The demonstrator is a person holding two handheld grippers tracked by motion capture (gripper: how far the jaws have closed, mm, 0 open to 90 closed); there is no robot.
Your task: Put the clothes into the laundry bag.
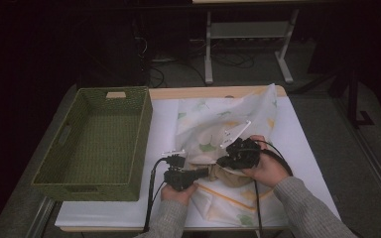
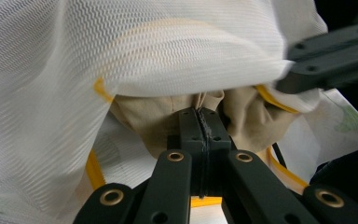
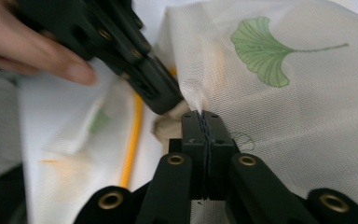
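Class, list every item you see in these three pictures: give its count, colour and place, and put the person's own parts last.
Woven basket: one, olive green, left part of the table, nothing in it.
Mesh laundry bag: one, white with green leaf prints and yellow trim, centre-right of the table, partly lifted.
Beige cloth: one, tan, bunched at the bag's opening.
White sheet: one, covers the table top.
Table: one, light wood edge at the far side.
Desk frame: one, grey metal, on the floor behind.
Left claw: one, black, jaws shut on the beige cloth.
Right claw: one, black, jaws shut on the mesh laundry bag.
Hands: two, in grey sleeves, near edge.
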